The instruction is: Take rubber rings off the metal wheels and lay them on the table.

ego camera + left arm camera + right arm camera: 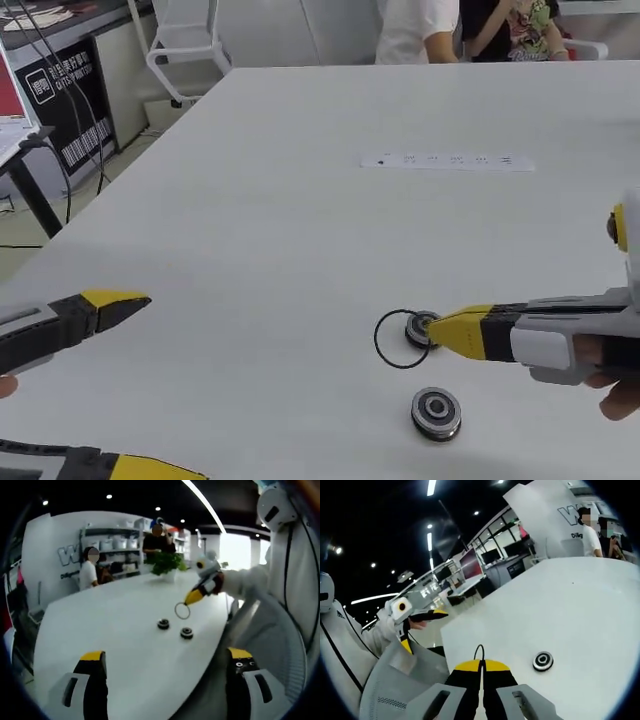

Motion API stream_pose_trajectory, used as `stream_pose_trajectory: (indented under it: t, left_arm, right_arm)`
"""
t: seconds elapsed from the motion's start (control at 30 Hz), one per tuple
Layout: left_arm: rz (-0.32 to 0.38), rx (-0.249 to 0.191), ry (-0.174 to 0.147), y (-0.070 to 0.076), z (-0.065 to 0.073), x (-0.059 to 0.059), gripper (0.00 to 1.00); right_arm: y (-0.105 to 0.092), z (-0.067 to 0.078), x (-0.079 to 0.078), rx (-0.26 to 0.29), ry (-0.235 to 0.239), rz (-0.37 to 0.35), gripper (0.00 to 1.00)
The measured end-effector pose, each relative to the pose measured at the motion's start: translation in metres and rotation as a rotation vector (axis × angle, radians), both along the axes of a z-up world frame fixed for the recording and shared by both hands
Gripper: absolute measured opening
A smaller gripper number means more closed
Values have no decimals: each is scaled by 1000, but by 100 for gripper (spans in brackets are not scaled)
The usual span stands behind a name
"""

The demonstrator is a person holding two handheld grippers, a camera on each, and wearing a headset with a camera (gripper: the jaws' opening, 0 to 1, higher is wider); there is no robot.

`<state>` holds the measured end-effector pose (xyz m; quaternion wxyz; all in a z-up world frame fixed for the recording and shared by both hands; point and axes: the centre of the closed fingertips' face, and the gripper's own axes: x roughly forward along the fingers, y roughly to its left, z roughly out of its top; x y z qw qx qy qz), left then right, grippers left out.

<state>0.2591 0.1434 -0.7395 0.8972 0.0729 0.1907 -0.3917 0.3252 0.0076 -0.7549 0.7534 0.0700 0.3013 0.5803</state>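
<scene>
My right gripper (pixel 432 330) is shut on a thin black rubber ring (pixel 399 341), which hangs from its yellow tips just above the white table (pixel 300 230). A small metal wheel (pixel 418 327) lies right behind the ring. A second wheel (pixel 436 413), with a dark rim, lies nearer me. In the left gripper view the ring (pixel 182 611) dangles from the right gripper (pixel 191 598) above both wheels (pixel 163 624) (pixel 186 633). My left gripper (pixel 150 385) is open wide at the left, holding nothing. The right gripper view shows the ring edge-on (pixel 480 652) between shut jaws, and one wheel (pixel 543 661).
A flat white strip (pixel 447 161) lies farther back on the table. People stand at the far end (pixel 420 30), with a white chair (pixel 185 45) beside them. The table's left edge drops to a floor with cables and a stand (pixel 60 110). A green plant (pixel 167 562) sits on the table.
</scene>
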Motion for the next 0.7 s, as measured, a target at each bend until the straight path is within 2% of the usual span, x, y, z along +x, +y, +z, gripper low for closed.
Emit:
stream_pose_trajectory:
  t: [0.33,0.53,0.6,0.7]
  left_arm:
    - [7,-22,20,-7,-3,-5,100]
    - [13,-24,23,-6,-5,-5,100]
    - [14,-21,20,-6,-5,-6,100]
    - [22,-19,22,-4,-5,-6,100]
  right_arm:
    - [21,-22,-6,-46,26,63,0]
    - [30,-51,-7,-114,49,90,0]
    - [30,-65,-9,-144,82,92,0]
    - [32,-75,-12,-164,89,102,0]
